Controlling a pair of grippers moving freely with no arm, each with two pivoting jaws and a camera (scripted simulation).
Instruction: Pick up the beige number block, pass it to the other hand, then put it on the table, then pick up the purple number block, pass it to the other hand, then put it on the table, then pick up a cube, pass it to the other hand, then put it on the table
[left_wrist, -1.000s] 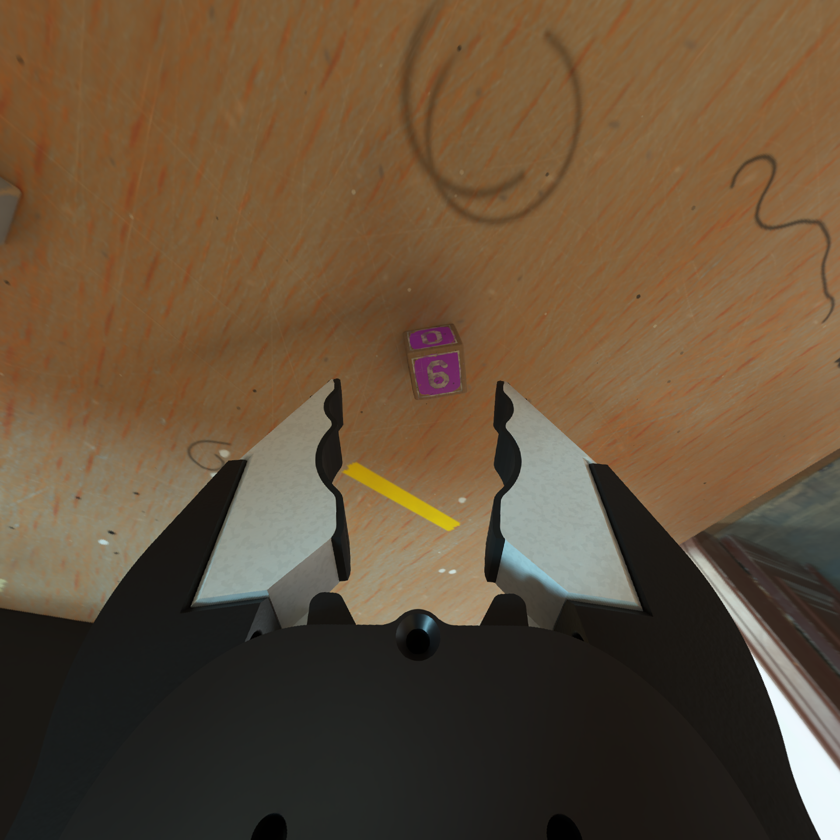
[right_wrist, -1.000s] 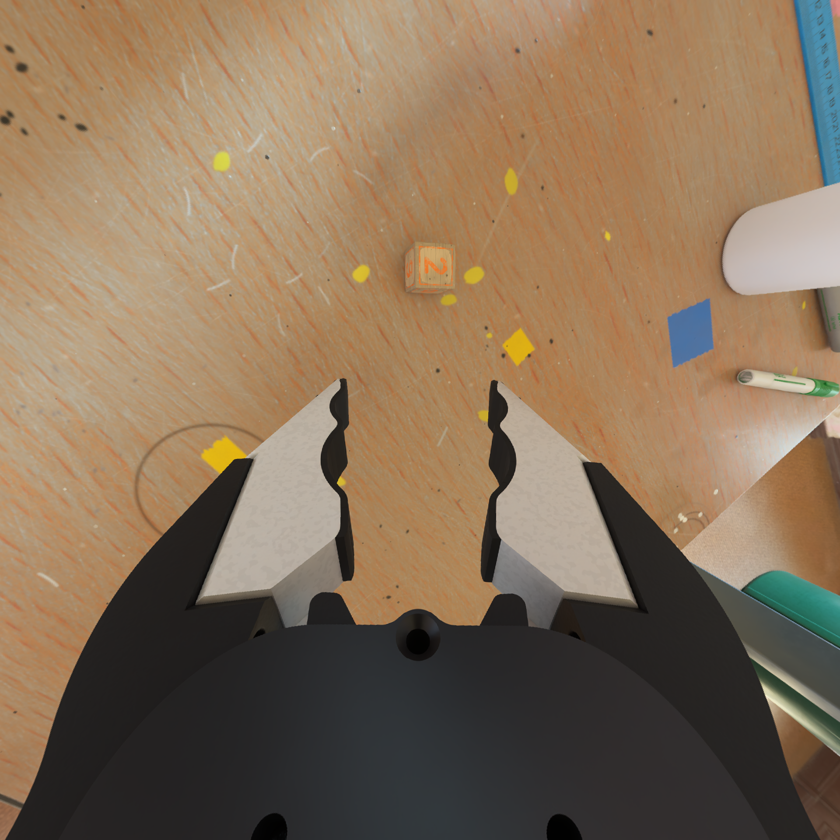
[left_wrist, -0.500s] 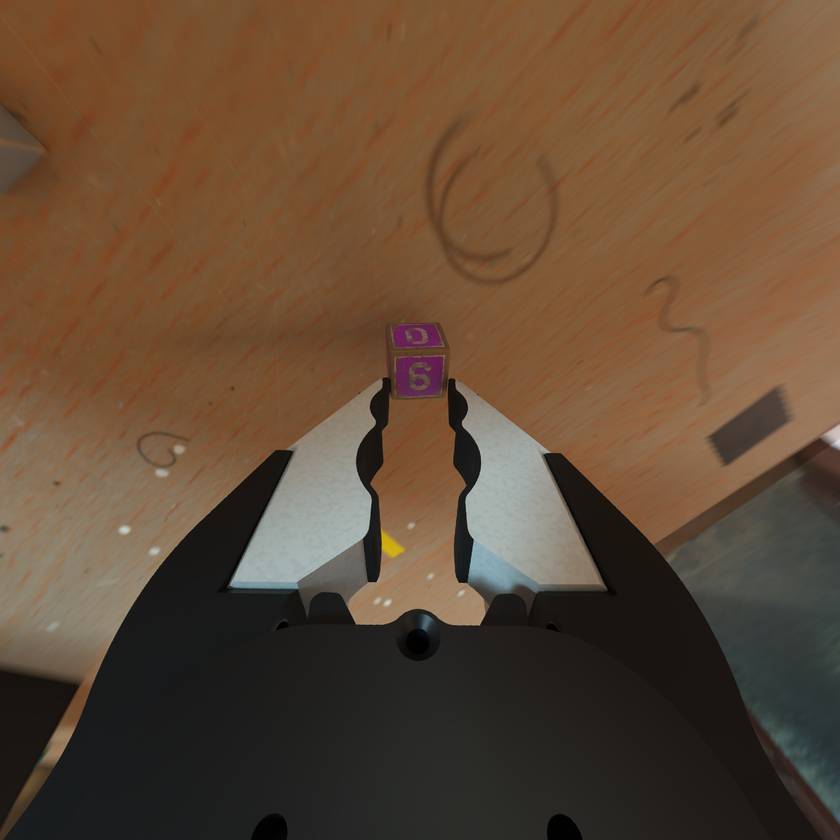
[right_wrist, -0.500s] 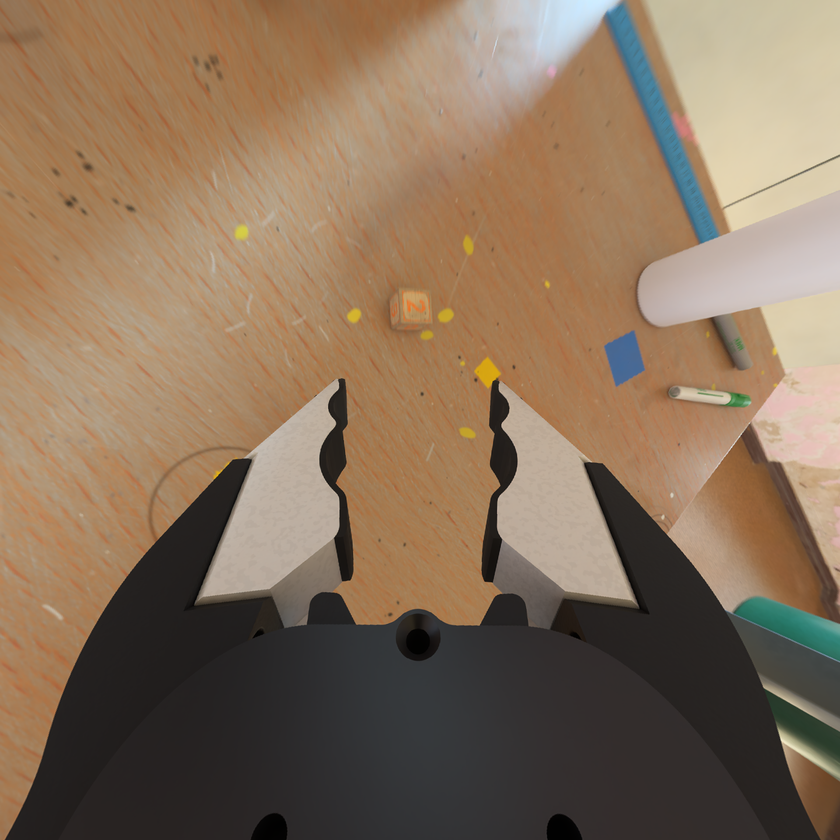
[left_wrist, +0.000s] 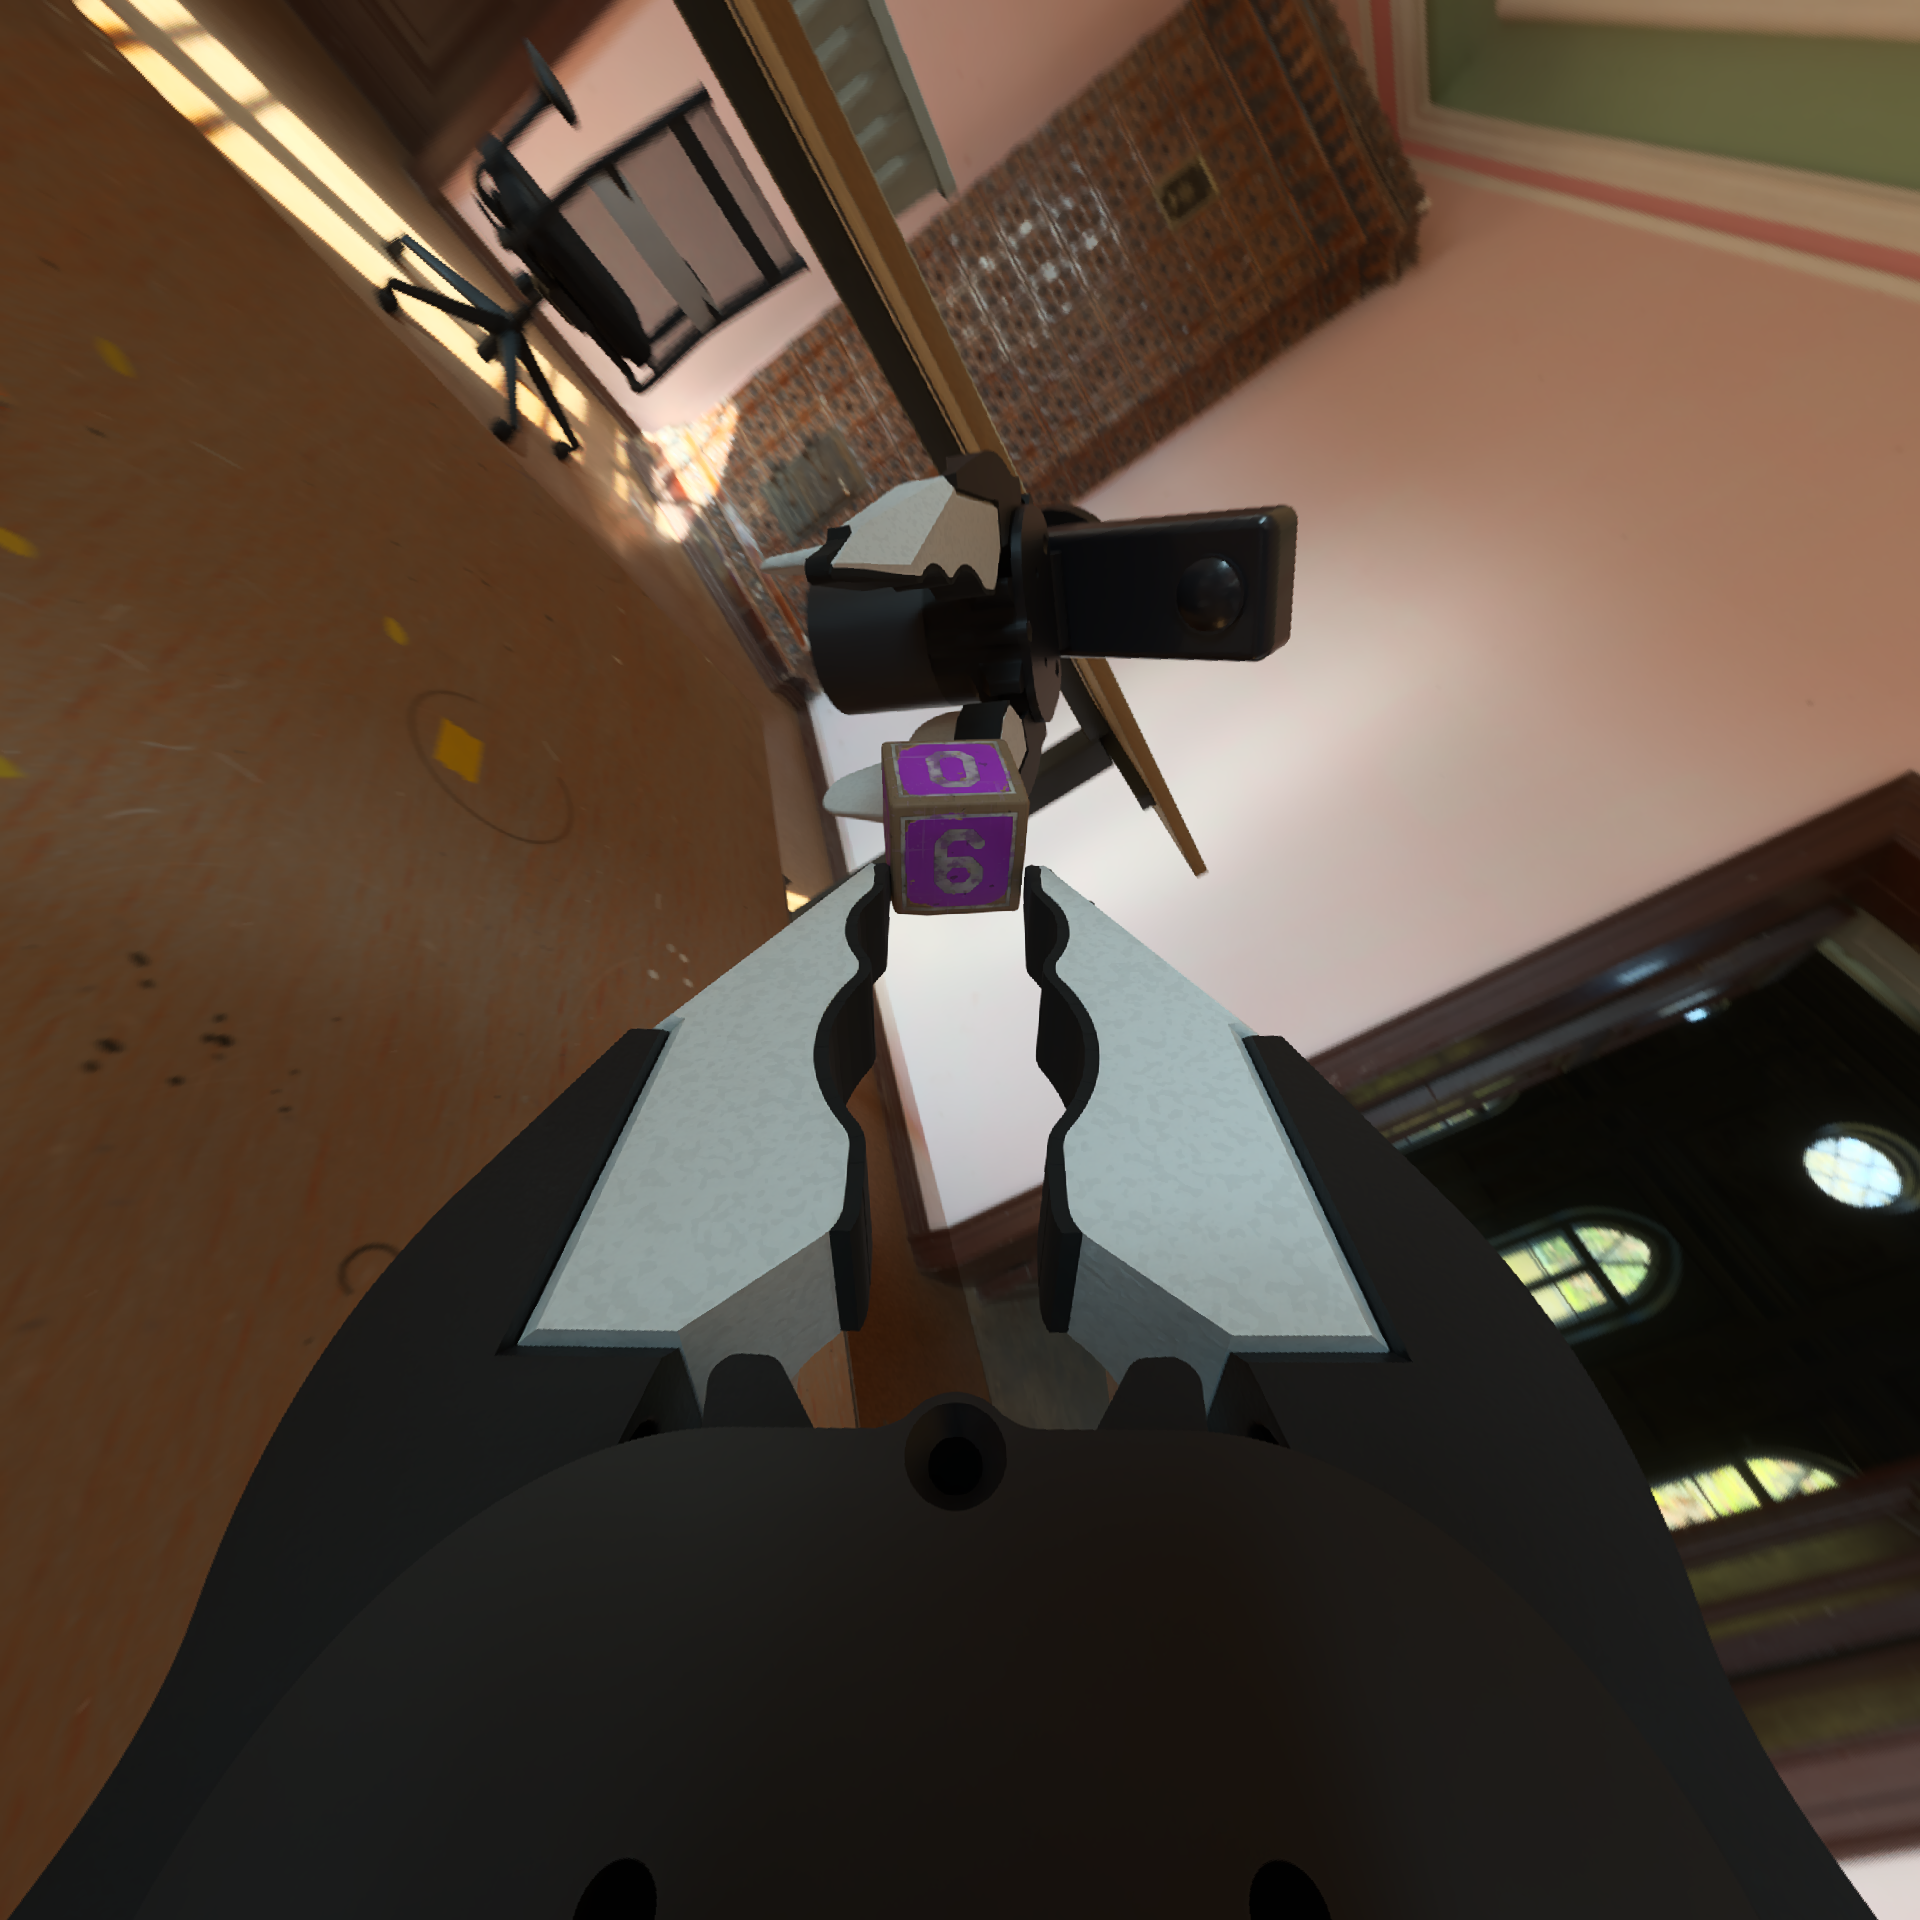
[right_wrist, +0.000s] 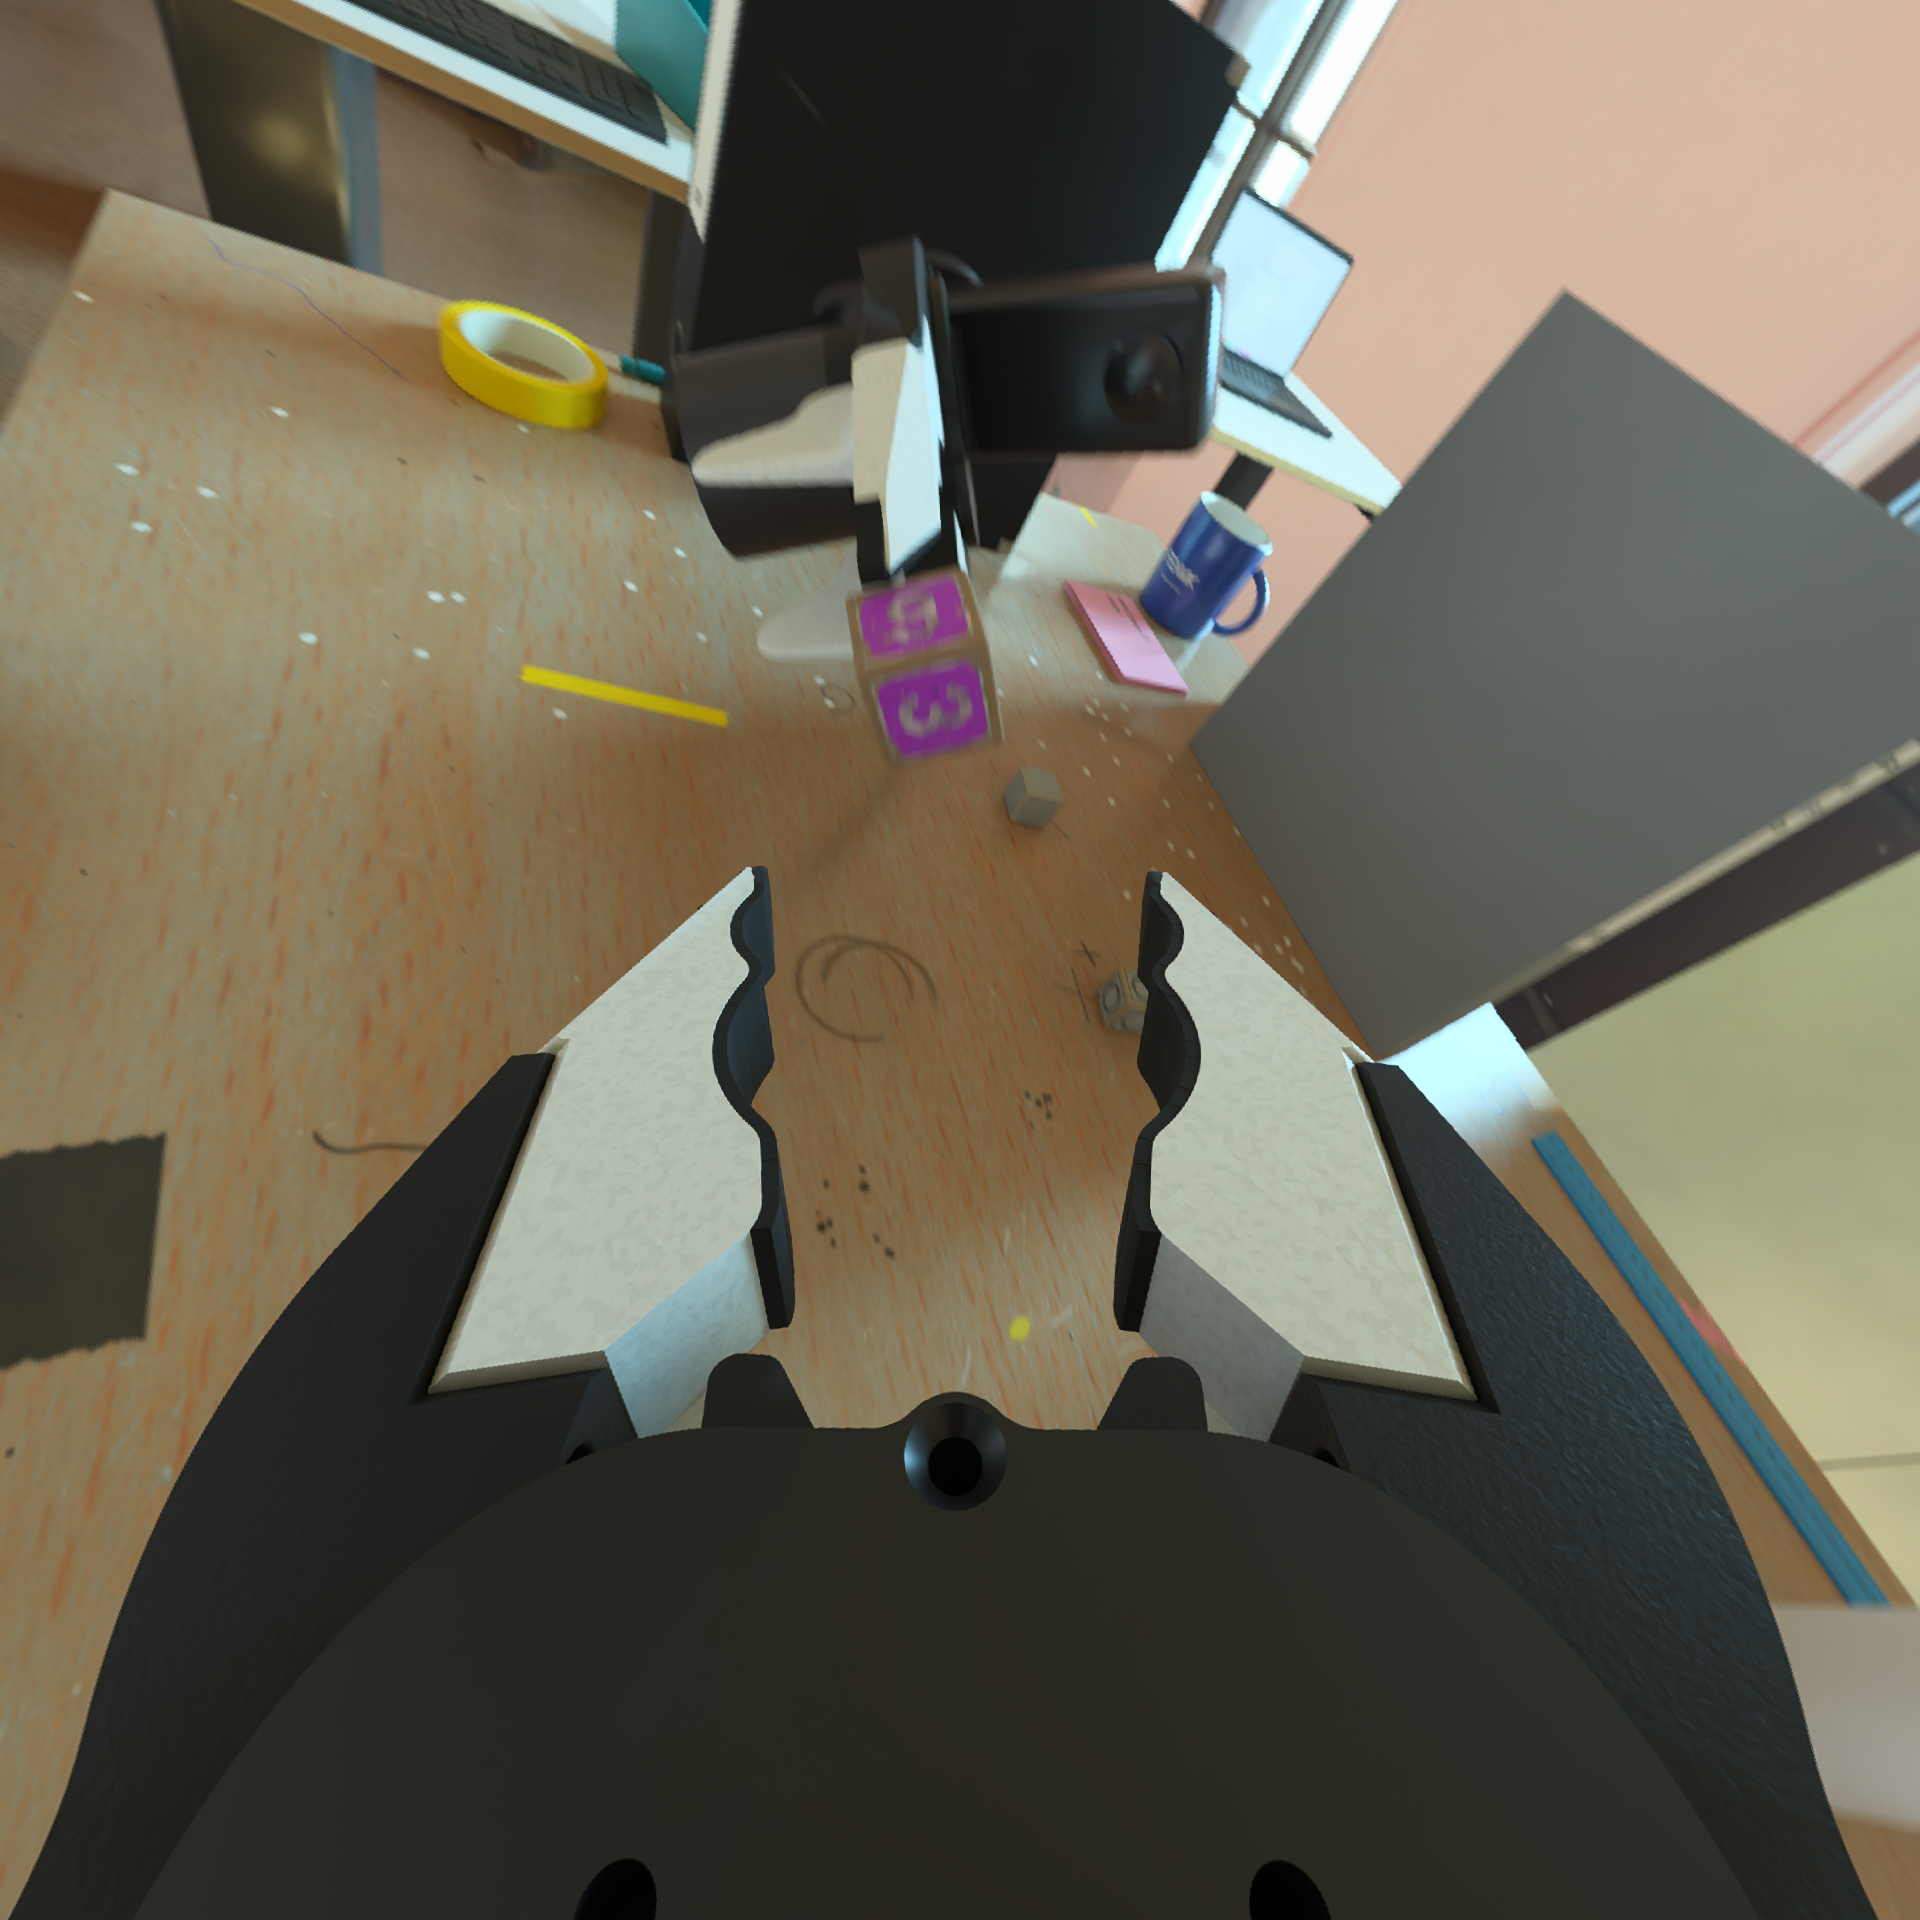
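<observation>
My left gripper (left_wrist: 954, 878) is shut on the purple number block (left_wrist: 954, 831), pinched at the fingertips and held in the air above the wooden table (left_wrist: 260, 831). In the right wrist view the block (right_wrist: 925, 670) hangs from the left gripper's fingers (right_wrist: 904, 488), ahead of and above my right gripper (right_wrist: 956, 894). The right gripper is open and empty, a short gap away from the block. In the left wrist view the right gripper (left_wrist: 810, 686) faces me just beyond the block. A plain grey cube (right_wrist: 1032, 798) lies on the table below the block.
A small patterned cube (right_wrist: 1120, 1000) sits by my right finger, partly hidden. A yellow tape roll (right_wrist: 520, 364), yellow strip (right_wrist: 623, 694), blue mug (right_wrist: 1205, 566) and pink pad (right_wrist: 1127, 649) lie farther back. A grey panel (right_wrist: 1558, 623) stands at the right.
My left gripper shut on the purple block, lifted it off the table and turned towards the right gripper. The right gripper swung up from the beige block to face the left one, still open.
</observation>
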